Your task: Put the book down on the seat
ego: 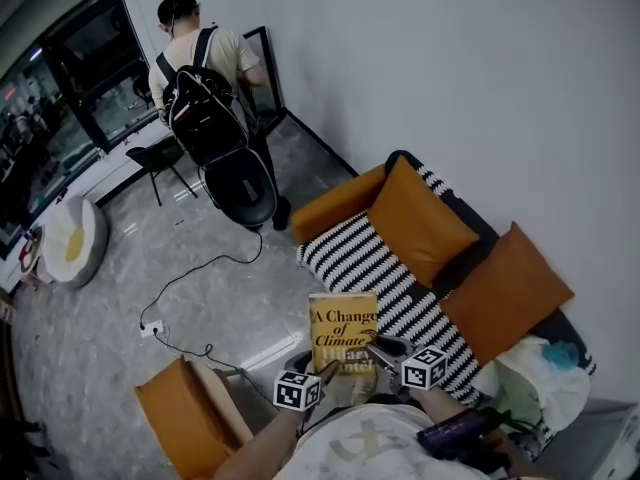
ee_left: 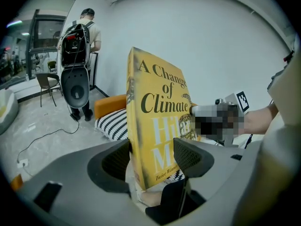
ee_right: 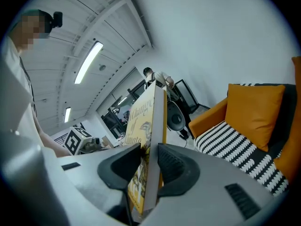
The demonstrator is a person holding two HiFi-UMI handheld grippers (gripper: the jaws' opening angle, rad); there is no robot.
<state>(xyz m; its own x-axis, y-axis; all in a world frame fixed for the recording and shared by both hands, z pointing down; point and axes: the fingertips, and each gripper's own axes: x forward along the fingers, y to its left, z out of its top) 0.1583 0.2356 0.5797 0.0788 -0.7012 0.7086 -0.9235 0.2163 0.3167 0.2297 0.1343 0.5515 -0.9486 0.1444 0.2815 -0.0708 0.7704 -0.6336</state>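
Right gripper (ee_right: 149, 160) and left gripper (ee_left: 153, 157) both clamp the book (ego: 343, 328) by its lower edge, upright, just off the front of the striped seat (ego: 370, 268). If one lets go early, the tall book could tip and drop to the floor (ego: 110, 318).

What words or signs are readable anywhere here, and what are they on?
"A Change of Climate": front cover of the yellow book.
"Hil" and "M": big white letters lower on that cover, the rest hidden.
"Twice Winner": small line near the cover's bottom, the rest hidden.
Marker cubes: black-and-white square patterns only, no words.
Nothing else is legible.
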